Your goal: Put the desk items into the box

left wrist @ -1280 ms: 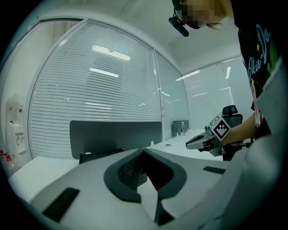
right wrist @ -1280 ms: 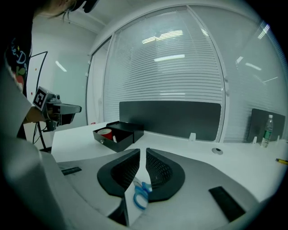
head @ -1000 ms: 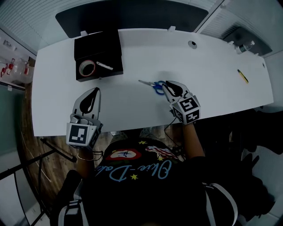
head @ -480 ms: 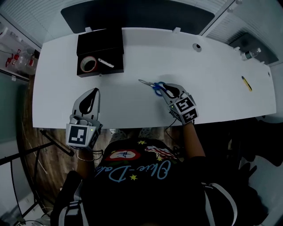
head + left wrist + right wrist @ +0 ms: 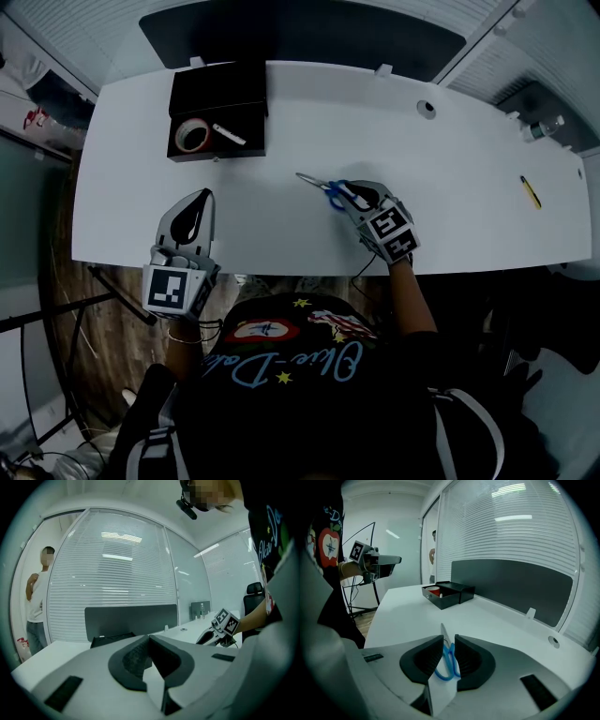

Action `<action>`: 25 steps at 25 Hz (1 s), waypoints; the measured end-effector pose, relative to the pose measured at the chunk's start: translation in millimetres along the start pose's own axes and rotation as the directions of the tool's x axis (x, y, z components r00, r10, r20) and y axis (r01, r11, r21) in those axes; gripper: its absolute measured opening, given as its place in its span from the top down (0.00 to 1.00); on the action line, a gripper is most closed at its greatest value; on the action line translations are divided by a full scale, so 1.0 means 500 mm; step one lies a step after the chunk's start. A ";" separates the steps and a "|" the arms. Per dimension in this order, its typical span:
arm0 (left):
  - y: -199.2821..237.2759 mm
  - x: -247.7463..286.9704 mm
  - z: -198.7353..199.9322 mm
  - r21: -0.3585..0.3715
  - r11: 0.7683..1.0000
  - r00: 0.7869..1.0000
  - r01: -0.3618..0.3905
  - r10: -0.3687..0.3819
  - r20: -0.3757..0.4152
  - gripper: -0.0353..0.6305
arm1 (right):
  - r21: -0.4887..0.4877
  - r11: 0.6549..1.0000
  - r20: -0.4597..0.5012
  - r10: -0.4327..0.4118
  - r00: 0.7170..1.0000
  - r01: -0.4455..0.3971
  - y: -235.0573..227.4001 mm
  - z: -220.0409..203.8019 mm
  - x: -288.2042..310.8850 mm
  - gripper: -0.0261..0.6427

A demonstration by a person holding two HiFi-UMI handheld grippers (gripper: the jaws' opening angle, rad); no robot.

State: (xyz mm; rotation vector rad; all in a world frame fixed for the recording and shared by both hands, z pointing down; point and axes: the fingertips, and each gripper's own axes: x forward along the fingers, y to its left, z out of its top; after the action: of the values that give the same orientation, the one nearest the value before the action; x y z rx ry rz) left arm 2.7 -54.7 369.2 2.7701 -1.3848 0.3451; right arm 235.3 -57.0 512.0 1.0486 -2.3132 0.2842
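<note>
Currently the right gripper (image 5: 349, 192) stands spread astride the blue handles of the scissors (image 5: 323, 184), its jaws having just been opening; the scissors lie flat on the tabletop (image 5: 450, 197), well apart from the box (image 5: 217, 89). Closing on those rounded loops may catch only one, so the blades could swing or slip free. The left gripper (image 5: 200, 197) is pressed together, empty.

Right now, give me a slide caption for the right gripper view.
Right hand-held gripper, jaws just opened wider, straddles blue-handled scissors on the white desk; black box waits beyond.
</note>
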 end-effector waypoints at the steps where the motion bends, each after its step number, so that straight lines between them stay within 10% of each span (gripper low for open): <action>1: 0.001 0.000 0.003 -0.019 1.000 1.000 -0.013 0.013 -0.002 0.95 | -0.007 1.000 -0.008 0.005 1.000 -0.006 0.000 -0.002 0.002 0.84; 25: 0.004 0.002 0.000 -0.043 0.994 0.995 -0.100 0.100 -0.006 0.95 | -0.134 0.981 -0.218 0.112 0.970 -0.143 0.006 -0.083 0.063 0.80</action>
State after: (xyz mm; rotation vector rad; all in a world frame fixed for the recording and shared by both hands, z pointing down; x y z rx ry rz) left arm 1.6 -57.0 369.1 2.6713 -1.5150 0.3193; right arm 233.9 -57.5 564.2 0.7594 -2.1776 0.2553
